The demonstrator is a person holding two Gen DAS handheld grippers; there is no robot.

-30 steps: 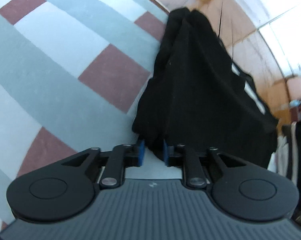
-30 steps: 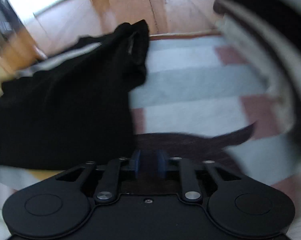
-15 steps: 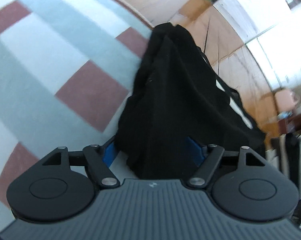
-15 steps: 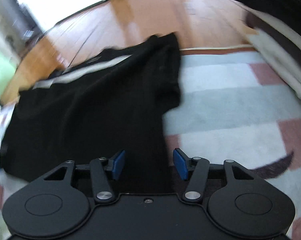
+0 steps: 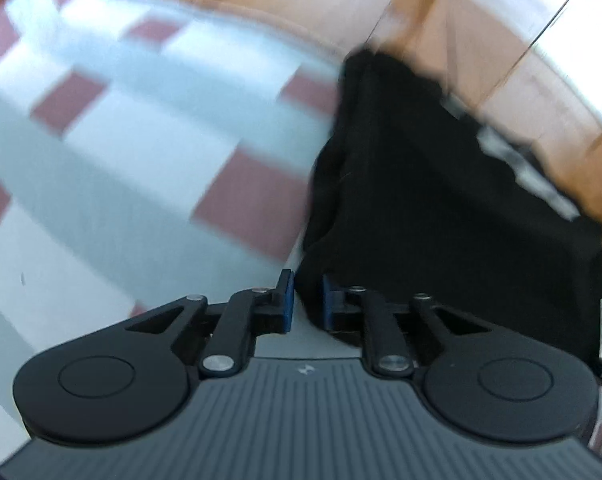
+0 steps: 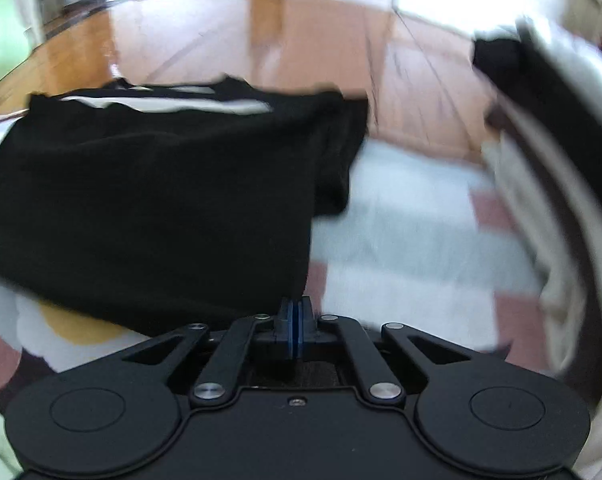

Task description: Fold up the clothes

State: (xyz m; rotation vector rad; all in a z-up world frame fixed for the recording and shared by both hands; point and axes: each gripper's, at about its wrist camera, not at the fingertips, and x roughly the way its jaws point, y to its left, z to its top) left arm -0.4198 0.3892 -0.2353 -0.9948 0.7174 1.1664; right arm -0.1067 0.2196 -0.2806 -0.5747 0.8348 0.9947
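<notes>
The black garment (image 5: 441, 200) lies on a checked rug (image 5: 141, 140) of pale blue, white and dull red squares, with its far end reaching onto the wooden floor (image 5: 481, 40). In the left wrist view its long axis runs from the claw away toward the upper middle of the picture, where it narrows to a bunched end at the rug's edge; a folded edge runs along its left side. In the right wrist view the same black garment (image 6: 149, 192) spreads wide to the left, flat and roughly rectangular, with a white strip (image 6: 169, 104) showing along its far edge and a loose flap hanging off its right side.

Left claw (image 5: 306, 300): the jaws are closing, with the near corner of the garment between the blue pads (image 5: 287, 300). The cloth fills the gap and the pads appear to press it.

Right claw (image 6: 294, 330): the blue pads are pressed together at the garment's near right corner. The black edge runs down to the pad tips; whether cloth is caught between them cannot be told.

Surroundings: the rug (image 6: 401, 240) continues to the right of the garment. Beyond it lies the wooden floor (image 6: 241, 40) under bright light. A pale and dark blurred mass (image 6: 541, 160) curves along the right margin of the right wrist view; its identity cannot be told. Both views are motion-blurred.
</notes>
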